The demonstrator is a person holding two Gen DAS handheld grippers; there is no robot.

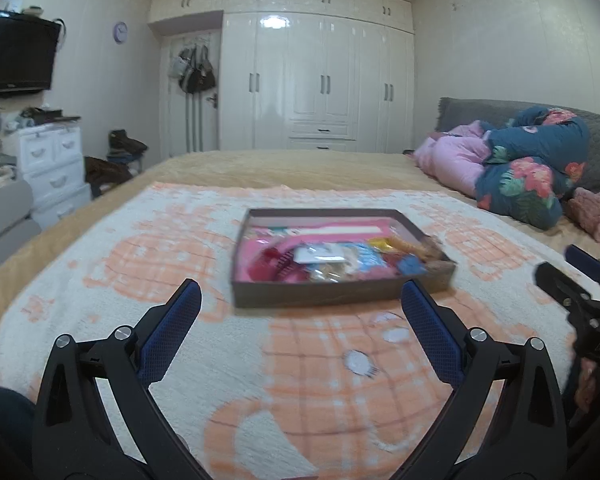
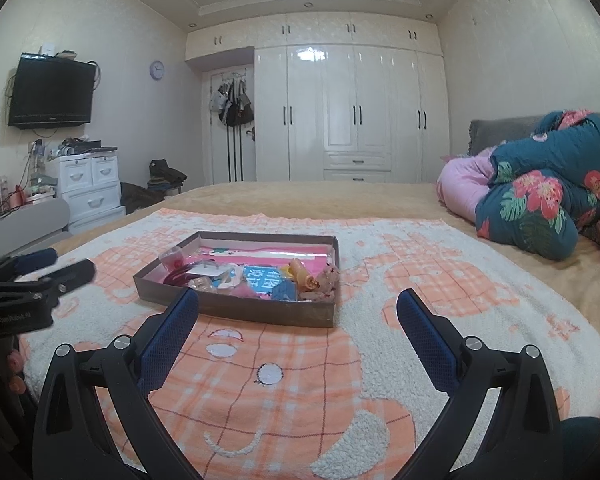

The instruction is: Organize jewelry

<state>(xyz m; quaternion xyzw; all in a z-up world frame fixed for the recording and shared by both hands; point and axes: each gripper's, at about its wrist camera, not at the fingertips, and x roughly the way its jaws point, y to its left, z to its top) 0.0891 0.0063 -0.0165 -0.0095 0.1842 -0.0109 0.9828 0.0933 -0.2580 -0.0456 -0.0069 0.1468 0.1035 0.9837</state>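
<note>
A shallow brown box [image 1: 328, 294] [image 2: 236, 308] lies on the peach-and-white blanket [image 1: 300, 380] [image 2: 280, 380] on the bed. It holds several small packets and trinkets over a pink lining, among them a white card [image 1: 320, 255], a blue packet [image 2: 262, 278] and a beaded piece [image 2: 327, 276]. My left gripper [image 1: 302, 296] hovers open just short of the box's near wall, nothing between its fingers. My right gripper [image 2: 298, 304] is open too, low over the blanket in front of the box's right half. Each gripper shows at the edge of the other's view.
Rolled quilts, one floral blue [image 2: 548, 196] and one pink [image 1: 452, 160], lie at the bed's right side with a grey headboard behind. White drawers [image 2: 92, 184] and a wall television [image 2: 52, 92] stand left of the bed. White wardrobes [image 2: 352, 120] fill the far wall.
</note>
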